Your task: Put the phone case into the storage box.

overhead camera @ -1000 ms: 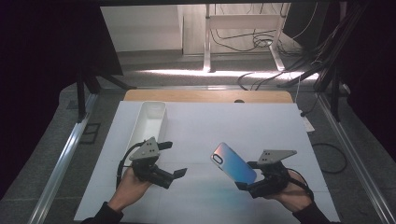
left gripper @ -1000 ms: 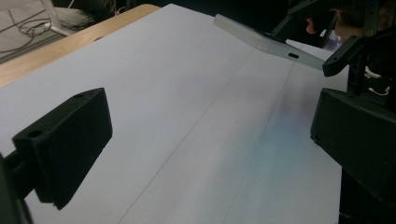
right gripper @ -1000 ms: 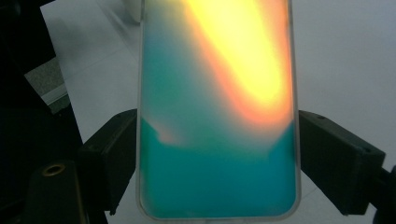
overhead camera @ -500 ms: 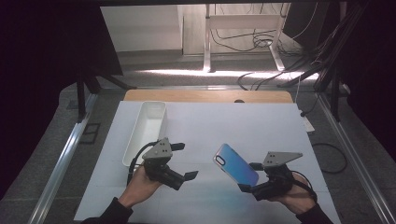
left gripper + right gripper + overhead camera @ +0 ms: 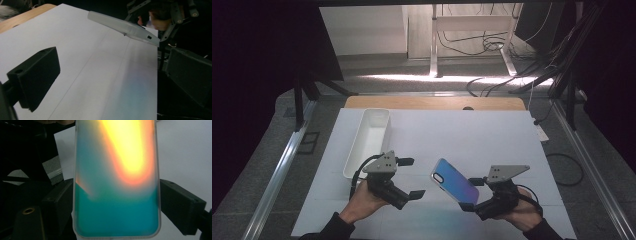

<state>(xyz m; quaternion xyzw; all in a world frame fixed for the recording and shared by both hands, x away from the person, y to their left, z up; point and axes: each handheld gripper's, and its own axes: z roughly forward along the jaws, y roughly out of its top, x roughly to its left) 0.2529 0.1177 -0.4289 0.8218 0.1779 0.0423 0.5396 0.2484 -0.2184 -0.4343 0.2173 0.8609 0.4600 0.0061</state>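
Jaws of the right gripper (image 5: 468,204) are clamped across the width of a slim iridescent blue-green phone case with a clear rim (image 5: 454,180), one pad on each long edge near its lower end, as the right gripper view (image 5: 117,202) makes plain. The case is held clear of the white paper-covered table (image 5: 472,140), its long axis slanting up and away from those jaws toward the left gripper (image 5: 411,178). That gripper's jaws are spread wide with nothing between them, and they are aimed at the case's free end (image 5: 123,26), which lies ahead of them and near. A long white plastic tray (image 5: 368,141) is set beyond the left hand (image 5: 364,200), the nearer one to it.
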